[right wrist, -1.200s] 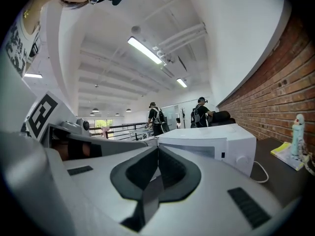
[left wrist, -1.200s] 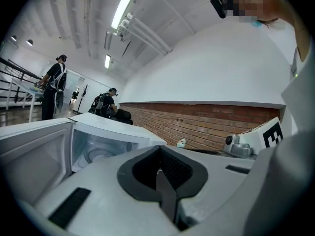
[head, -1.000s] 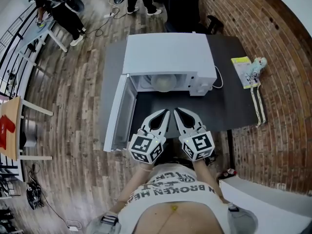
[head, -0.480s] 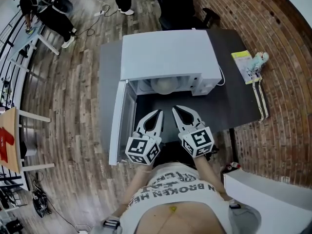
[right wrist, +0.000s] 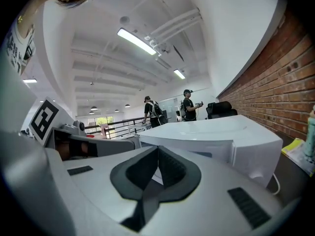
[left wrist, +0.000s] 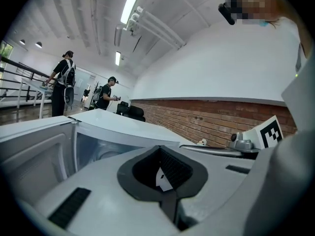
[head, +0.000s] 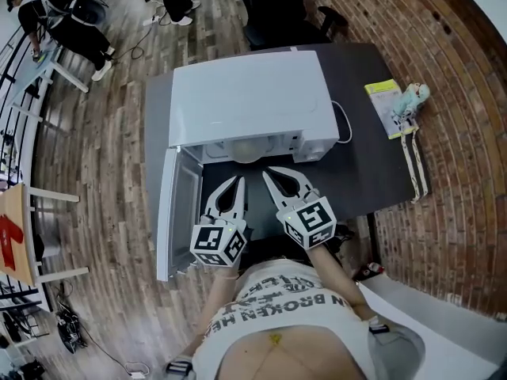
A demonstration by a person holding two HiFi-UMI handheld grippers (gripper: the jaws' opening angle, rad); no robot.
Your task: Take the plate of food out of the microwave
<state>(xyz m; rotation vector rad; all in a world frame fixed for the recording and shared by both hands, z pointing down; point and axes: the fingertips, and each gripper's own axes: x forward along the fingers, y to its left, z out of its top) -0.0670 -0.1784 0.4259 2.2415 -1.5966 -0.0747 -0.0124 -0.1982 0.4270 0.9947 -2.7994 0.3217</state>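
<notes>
The white microwave (head: pixel 245 105) stands on a dark table (head: pixel 372 165), its door (head: pixel 178 212) swung open to the left. Just inside the cavity a pale round plate (head: pixel 247 150) shows; its food is hidden under the microwave's top. My left gripper (head: pixel 238 179) and right gripper (head: pixel 267 172) are side by side in front of the opening, tips close to its lower edge. Both are shut with nothing between the jaws. The left gripper (left wrist: pixel 158 149) looks at the open cavity (left wrist: pixel 98 146). The right gripper (right wrist: pixel 157 149) faces the microwave's (right wrist: pixel 206 132) front right corner.
A yellow booklet (head: pixel 384 105) and a small toy figure (head: pixel 413 99) lie at the table's right edge, beside a brick wall (head: pixel 459 133). A black chair (head: pixel 277 14) stands behind the table. People stand at the far left near a white table (head: pixel 47 62).
Both grippers have moved forward toward the microwave opening, still shut and side by side. Their tips now lie nearer the cavity than a second ago.
</notes>
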